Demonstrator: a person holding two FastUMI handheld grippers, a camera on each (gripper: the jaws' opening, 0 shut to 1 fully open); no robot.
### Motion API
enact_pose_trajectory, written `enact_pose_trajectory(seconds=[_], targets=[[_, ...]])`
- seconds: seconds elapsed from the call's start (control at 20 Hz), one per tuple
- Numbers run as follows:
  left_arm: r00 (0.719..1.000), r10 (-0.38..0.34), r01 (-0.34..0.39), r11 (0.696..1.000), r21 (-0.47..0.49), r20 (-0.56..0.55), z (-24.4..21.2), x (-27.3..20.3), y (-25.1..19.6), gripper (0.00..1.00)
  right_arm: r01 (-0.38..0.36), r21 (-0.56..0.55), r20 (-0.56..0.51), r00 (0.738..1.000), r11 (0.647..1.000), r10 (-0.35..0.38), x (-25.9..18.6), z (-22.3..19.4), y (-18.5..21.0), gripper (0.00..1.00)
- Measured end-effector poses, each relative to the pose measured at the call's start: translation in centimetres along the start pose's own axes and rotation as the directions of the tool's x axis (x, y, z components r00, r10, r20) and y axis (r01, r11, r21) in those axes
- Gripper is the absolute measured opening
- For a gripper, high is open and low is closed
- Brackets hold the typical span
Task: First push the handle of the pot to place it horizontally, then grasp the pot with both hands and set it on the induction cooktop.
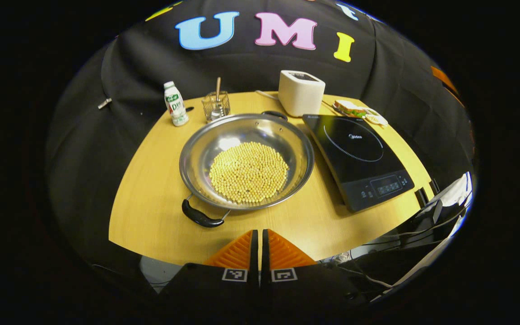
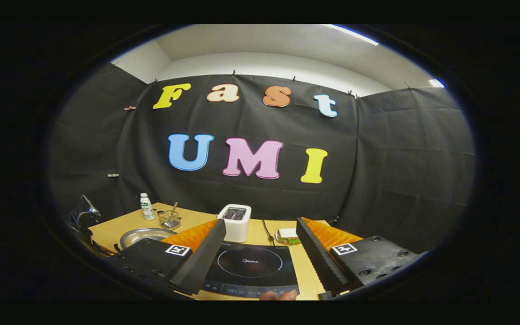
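Left gripper view looks down on the steel pot (image 1: 246,160), which sits mid-table with a bed of yellow beans (image 1: 248,171) covering its bottom. Its near black handle (image 1: 201,217) points toward the table's front edge at a slant and the far handle (image 1: 274,114) toward the back edge, so the pair lies askew, not across the table; that is likely why a push on a handle comes first, to bring both handles within reach of two sideways grasps. The left gripper (image 1: 258,246) hangs over the front edge with its fingers pressed together, just beside and to the right of the near handle but apart from it, a fit posture for nudging, not gripping. Just right of the pot lies the induction cooktop (image 1: 359,158), its top bare and close enough for a short lift across. Toward the back edge stand a small bottle (image 1: 175,104), a wire holder (image 1: 216,106) and a white toaster (image 1: 300,92), with a sandwich (image 1: 355,110) at the back right. Right gripper view shows the right gripper (image 2: 260,253) held level over the cooktop's near side, fingers wide apart and empty, the pot (image 2: 145,235) well off to its left.
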State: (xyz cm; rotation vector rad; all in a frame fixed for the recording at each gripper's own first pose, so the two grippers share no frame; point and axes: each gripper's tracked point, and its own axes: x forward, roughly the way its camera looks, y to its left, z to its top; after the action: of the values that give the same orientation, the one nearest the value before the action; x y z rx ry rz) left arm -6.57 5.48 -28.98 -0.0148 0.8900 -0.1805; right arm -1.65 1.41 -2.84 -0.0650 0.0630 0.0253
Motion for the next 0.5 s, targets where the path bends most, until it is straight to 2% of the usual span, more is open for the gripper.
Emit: enact_pose_trajectory(seconds=[0.05, 0.15, 0.2, 0.5], targets=[[1.0, -0.015, 0.015, 1.0, -0.021, -0.018, -0.3, 0.8, 0.3, 0.05, 0.004, -0.004, -0.002, 1.0, 1.0, -0.004, 0.1, -0.1, -0.1, 0.96], [0.999, -0.028, 0.027, 0.998, -0.051, -0.031, -0.2, 2.1, 1.2, 0.05, 0.011, -0.008, -0.006, 1.0, 1.0, -0.011, 0.1, -0.2, -0.3, 0.98], [0.999, -0.027, 0.025, 0.998, -0.053, -0.037, -0.1, 2.7, 1.8, 0.07, 0.014, -0.008, -0.008, 1.0, 1.0, -0.014, 0.1, -0.3, -0.4, 0.99], [0.995, -0.053, 0.051, 0.998, -0.031, -0.089, 0.0, 5.1, 3.6, 0.05, 0.036, -0.027, -0.008, 0.999, 0.999, -0.037, -0.1, -0.5, -0.9, 0.97]])
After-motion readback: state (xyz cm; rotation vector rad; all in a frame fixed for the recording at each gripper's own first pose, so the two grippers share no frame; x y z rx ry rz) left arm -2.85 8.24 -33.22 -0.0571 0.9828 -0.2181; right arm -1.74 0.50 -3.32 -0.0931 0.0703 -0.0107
